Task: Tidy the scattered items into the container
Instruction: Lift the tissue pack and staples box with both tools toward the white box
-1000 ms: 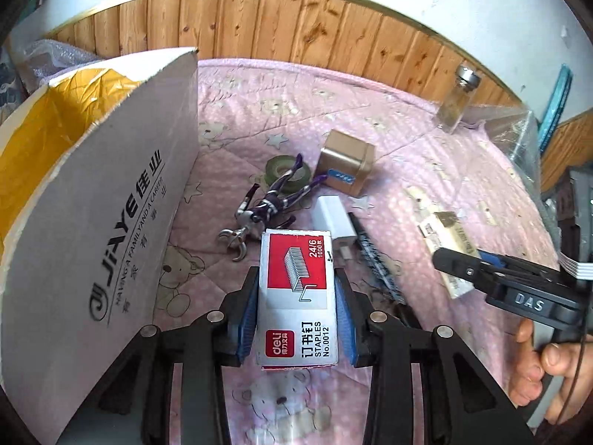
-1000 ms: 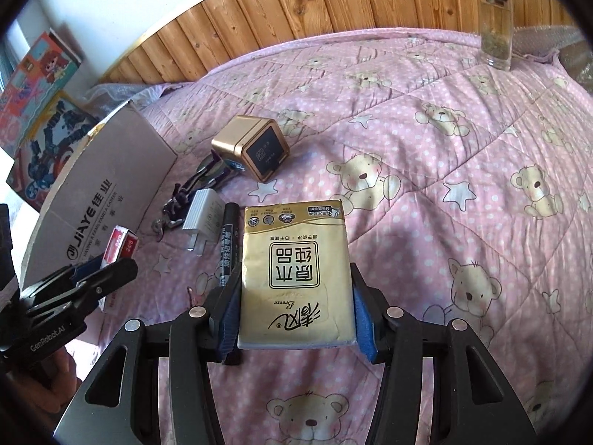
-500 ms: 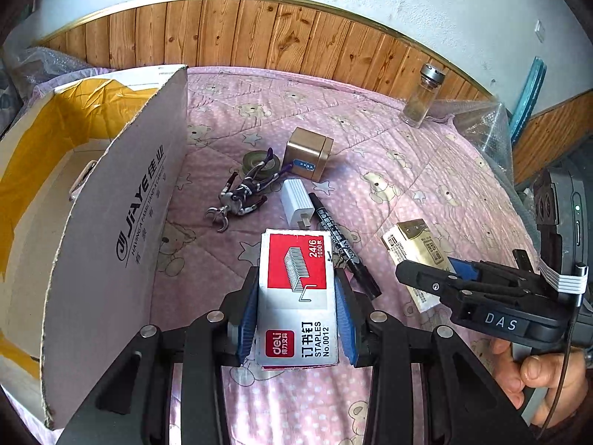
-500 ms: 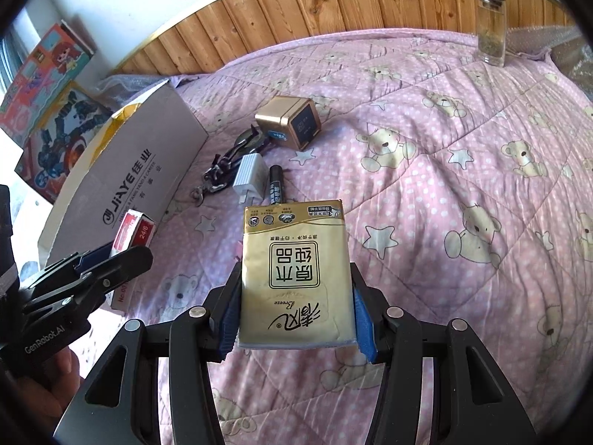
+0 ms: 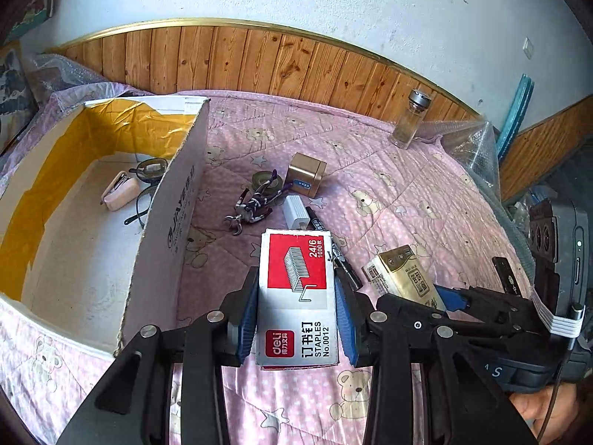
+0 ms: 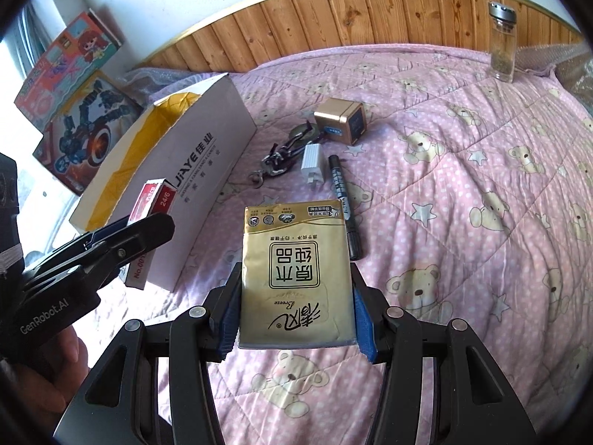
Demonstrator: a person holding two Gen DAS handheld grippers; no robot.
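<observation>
Left wrist view: the staples box (image 5: 298, 298) sits clamped in the left gripper (image 5: 298, 311), up above the pink quilt (image 5: 407, 193), just right of the cardboard box (image 5: 174, 222) wall. Right gripper (image 6: 296, 309) pinches the gold tissue pack (image 6: 294, 274). Marker (image 6: 344, 204), charger (image 6: 312, 159) and gold cube (image 6: 343, 120) lie mid-quilt.
</observation>
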